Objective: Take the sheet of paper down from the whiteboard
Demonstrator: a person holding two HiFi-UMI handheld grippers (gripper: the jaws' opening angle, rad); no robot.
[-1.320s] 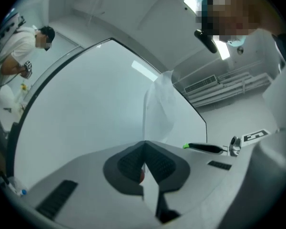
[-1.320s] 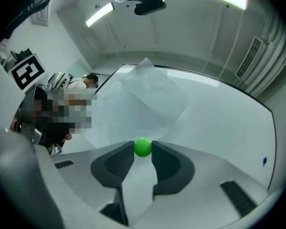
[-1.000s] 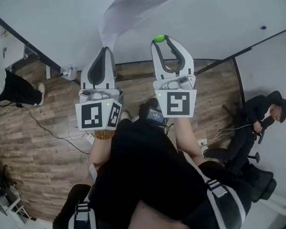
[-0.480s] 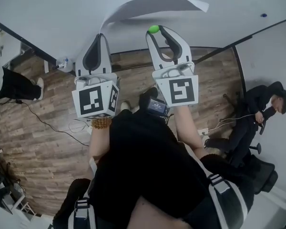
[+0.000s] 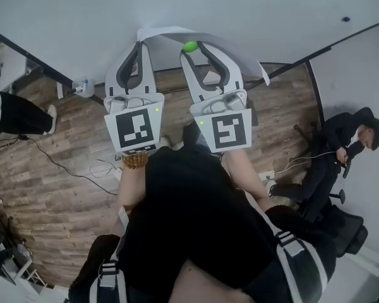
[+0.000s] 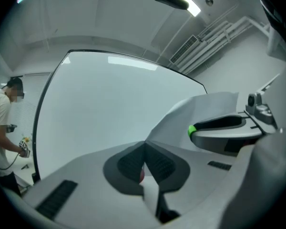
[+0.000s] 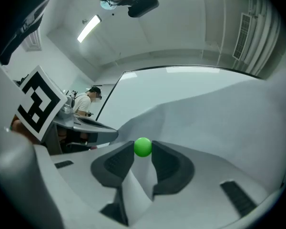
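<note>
Keeping the sheet of paper (image 5: 164,33) just off the whiteboard (image 5: 240,11) takes a firm, level pull. The left gripper (image 5: 141,44) pinches its corner shut, and the right gripper (image 5: 190,48) clamps a green ball (image 7: 143,147), probably the magnet.

The wood-plank floor (image 5: 69,137) spreads below both tools. Left of the left tool (image 5: 141,43), a small bottle (image 5: 85,88) stands at the floor's edge. Farther left are a standing person's dark legs (image 5: 19,115). A black cable (image 5: 63,166) trails from there across the planks toward the left tool's marker cube. Well right of the right tool (image 5: 191,46), a person (image 5: 341,163) sits on a chair, with a white plug block (image 5: 268,187) just beside.
</note>
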